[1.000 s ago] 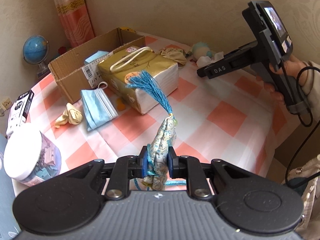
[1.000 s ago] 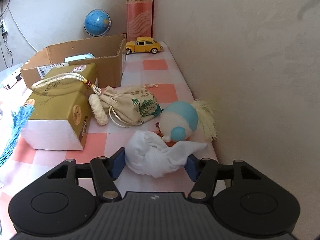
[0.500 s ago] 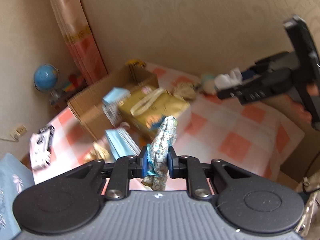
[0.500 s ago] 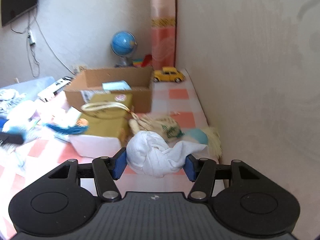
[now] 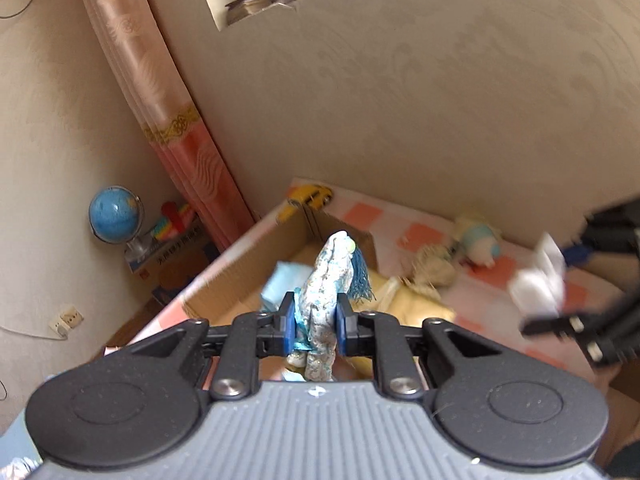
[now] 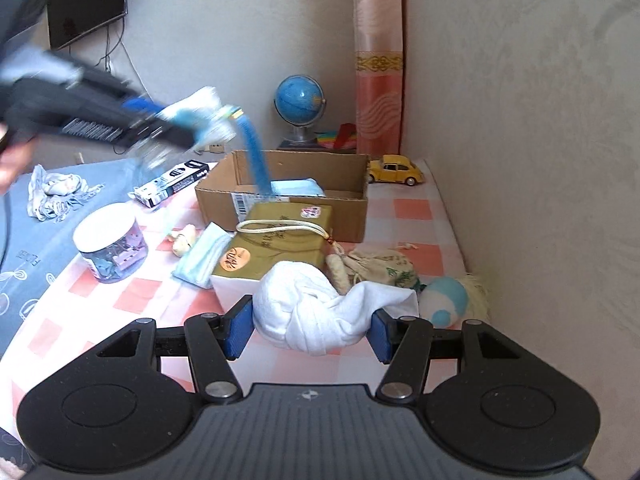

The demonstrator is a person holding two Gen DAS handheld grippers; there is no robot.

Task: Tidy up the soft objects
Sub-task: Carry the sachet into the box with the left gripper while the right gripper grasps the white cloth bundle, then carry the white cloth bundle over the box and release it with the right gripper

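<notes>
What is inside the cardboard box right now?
A light blue face mask lies inside the cardboard box, near its front wall. That front wall hides part of the floor, so anything lying low there cannot be seen.

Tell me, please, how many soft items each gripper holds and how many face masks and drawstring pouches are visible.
Held by left gripper: 1, patterned sachet with blue tassel
Held by right gripper: 1, white cloth bundle
Face masks: 2, one in the cardboard box, one on the table
Drawstring pouches: 1
Total: 5
</notes>
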